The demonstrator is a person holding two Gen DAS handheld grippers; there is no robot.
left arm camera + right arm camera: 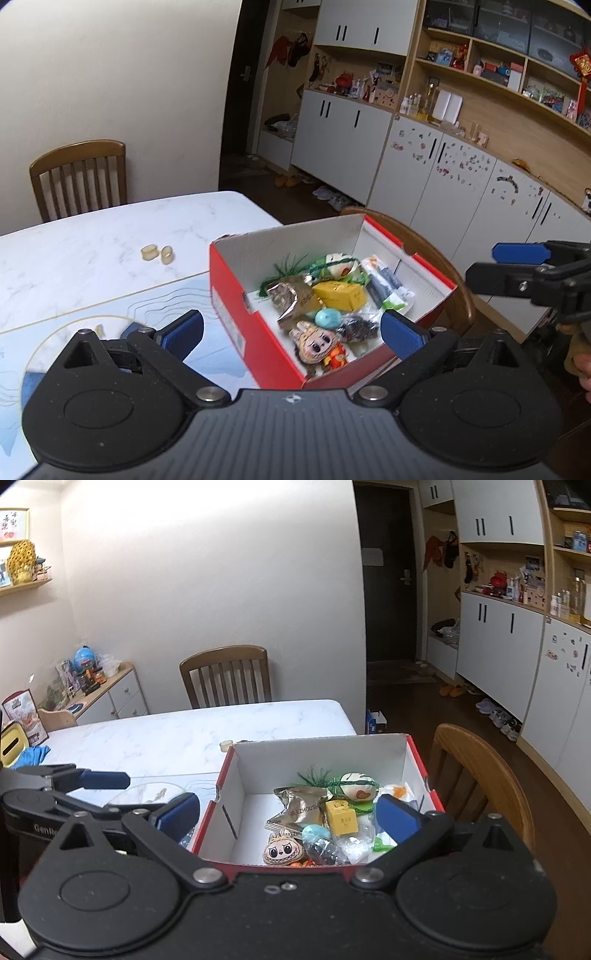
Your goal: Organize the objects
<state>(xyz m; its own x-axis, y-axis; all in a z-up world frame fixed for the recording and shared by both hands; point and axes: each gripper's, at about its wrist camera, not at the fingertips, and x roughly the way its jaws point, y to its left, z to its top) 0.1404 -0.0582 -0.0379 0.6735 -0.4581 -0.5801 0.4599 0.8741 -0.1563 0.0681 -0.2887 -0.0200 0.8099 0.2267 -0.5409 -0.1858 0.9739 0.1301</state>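
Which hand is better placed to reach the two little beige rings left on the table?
Probably the left. The beige rings lie on the table left of the red box, on the left tongs' side. The right tongs hover over the box, which blocks their path.

Red box (421, 764), white inside, open-topped, on the near right corner of the white marble table (166, 738). Landmark: the box.

- Inside: crumpled gold wrapper (303, 805), yellow cube (341, 816), big-eyed doll face (282, 851), turquoise piece (316, 832), round white toy with green cord (356, 784).
- Over its near edge: right gripper (288, 814), jaws wide, empty.
- Left of it: left gripper (142, 792), blue pads spread, empty.
- Behind it: small roll (225, 745); wooden chair (227, 675).
- Right of it: second chair (476, 775).
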